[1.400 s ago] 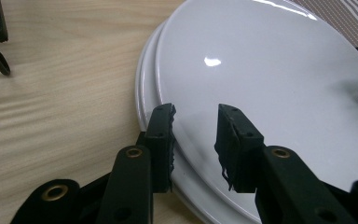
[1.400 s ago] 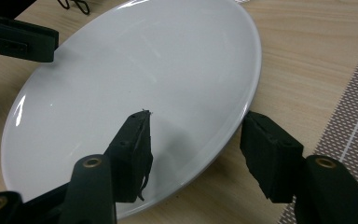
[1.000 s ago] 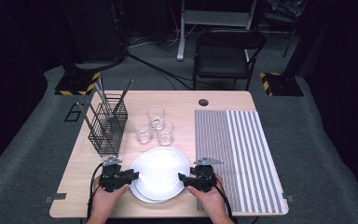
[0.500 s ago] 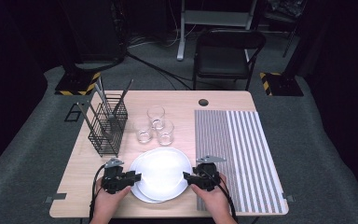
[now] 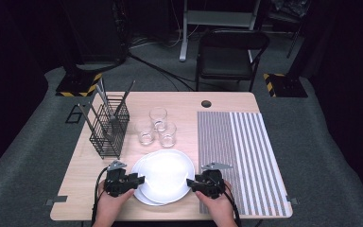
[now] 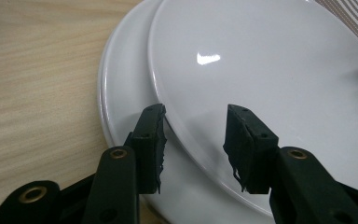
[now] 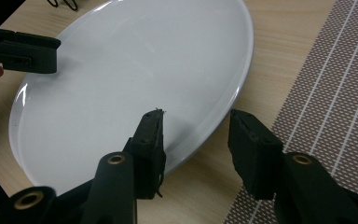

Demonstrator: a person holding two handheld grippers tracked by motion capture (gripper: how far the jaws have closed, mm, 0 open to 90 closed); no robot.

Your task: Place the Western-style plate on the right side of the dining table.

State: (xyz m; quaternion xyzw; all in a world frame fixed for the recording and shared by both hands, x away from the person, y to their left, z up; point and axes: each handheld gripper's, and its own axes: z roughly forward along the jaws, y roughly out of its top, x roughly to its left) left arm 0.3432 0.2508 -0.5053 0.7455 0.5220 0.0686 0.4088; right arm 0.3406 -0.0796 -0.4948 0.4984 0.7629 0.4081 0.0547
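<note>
Claw, left point(image 5: 139, 180): held in the person's left hand point(image 5: 109, 206) at the near left of the surface; jaws stand apart and straddle the left rim of the upper plate, one jaw under it and one over it, not pressed together in the left gripper view point(image 6: 193, 140)
Claw, right point(image 5: 191, 183): held in the right hand point(image 5: 217, 208) at the near right; jaws wide in the right gripper view point(image 7: 196, 140), one over the plate's rim and one outside it above bare wood, the rim lying between them
Upper plate point(image 5: 166, 174): white, glossy, near the front edge of the surface between the two claws; it lies askew on the lower plate, shifted toward the right, its left rim tilted clear of the one beneath
Lower plate point(image 5: 144, 195): white, flat on the wood, showing as a crescent at the left and near side of the upper plate point(image 6: 121, 98)
Surface point(image 5: 90, 189): pale wood
Mat point(image 5: 241, 156): striped brown and white, on the right half of the surface, just beside the right claw
Glasses point(image 5: 158, 126): three clear tumblers, grouped beyond the plates, near the middle
Rack point(image 5: 108, 127): black wire basket at the far left, holding upright utensils
Chair point(image 5: 229, 56): black, folding, on the floor beyond the far edge
</note>
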